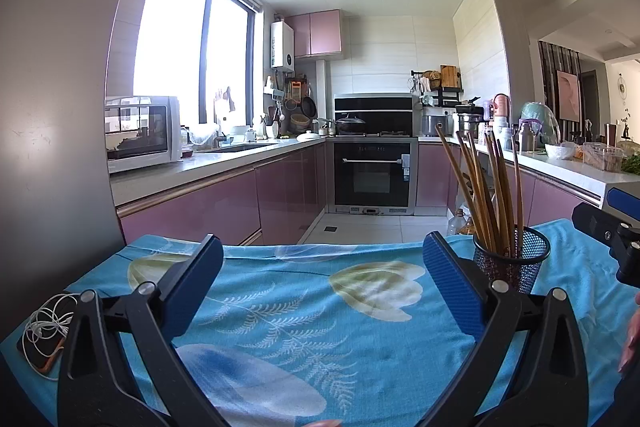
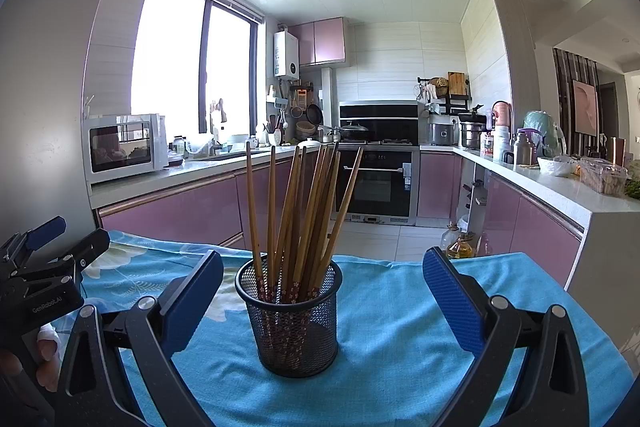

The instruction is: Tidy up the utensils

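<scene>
A black mesh cup (image 2: 294, 323) stands upright on the blue flowered cloth (image 2: 400, 347), holding several wooden chopsticks (image 2: 304, 211) that lean apart. My right gripper (image 2: 323, 267) is open and empty, its jaws wide on either side of the cup, not touching it. In the left wrist view the cup (image 1: 510, 259) and chopsticks (image 1: 486, 195) stand just right of my left gripper (image 1: 323, 251), which is open and empty over the bare cloth (image 1: 300, 307). The right gripper (image 1: 608, 231) shows at that view's right edge, and the left gripper (image 2: 52, 251) at the right wrist view's left edge.
A phone with white earphone cable (image 1: 46, 331) lies at the cloth's left edge. Beyond the table's far edge is the kitchen floor, with oil bottles (image 2: 460, 243) on the floor. Pink cabinets, a microwave (image 1: 140, 133) and an oven (image 1: 372, 173) stand behind.
</scene>
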The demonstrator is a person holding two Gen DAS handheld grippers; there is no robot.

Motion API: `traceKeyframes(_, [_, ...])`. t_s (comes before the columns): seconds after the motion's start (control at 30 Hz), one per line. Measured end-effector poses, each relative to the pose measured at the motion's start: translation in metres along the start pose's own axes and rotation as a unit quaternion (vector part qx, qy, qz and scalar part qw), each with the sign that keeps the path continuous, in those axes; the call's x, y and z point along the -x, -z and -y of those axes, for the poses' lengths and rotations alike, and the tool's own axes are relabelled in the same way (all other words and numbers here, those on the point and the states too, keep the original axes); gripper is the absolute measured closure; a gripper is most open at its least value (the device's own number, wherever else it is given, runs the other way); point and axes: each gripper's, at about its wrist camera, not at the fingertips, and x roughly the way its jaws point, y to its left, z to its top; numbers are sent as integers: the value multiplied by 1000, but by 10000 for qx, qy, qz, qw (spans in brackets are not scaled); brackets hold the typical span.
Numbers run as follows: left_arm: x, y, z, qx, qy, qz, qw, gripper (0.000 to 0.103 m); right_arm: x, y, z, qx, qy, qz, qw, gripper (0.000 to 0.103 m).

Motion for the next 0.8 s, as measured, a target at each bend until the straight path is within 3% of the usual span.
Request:
traceKeyframes(0.57, [2,7,0,-57,64,-6,10000,5,-3,3,6,-4,67,-156,9999,6])
traceKeyframes(0.7, [-8,9,-5,-20,79,-400,9992,5,-22,11,34,97,607,-867,9943,6])
traceKeyframes(0.8, [-23,14,-13,-15,12,-821,9966,5,-53,31,78,-104,1063,-1981,9744,6])
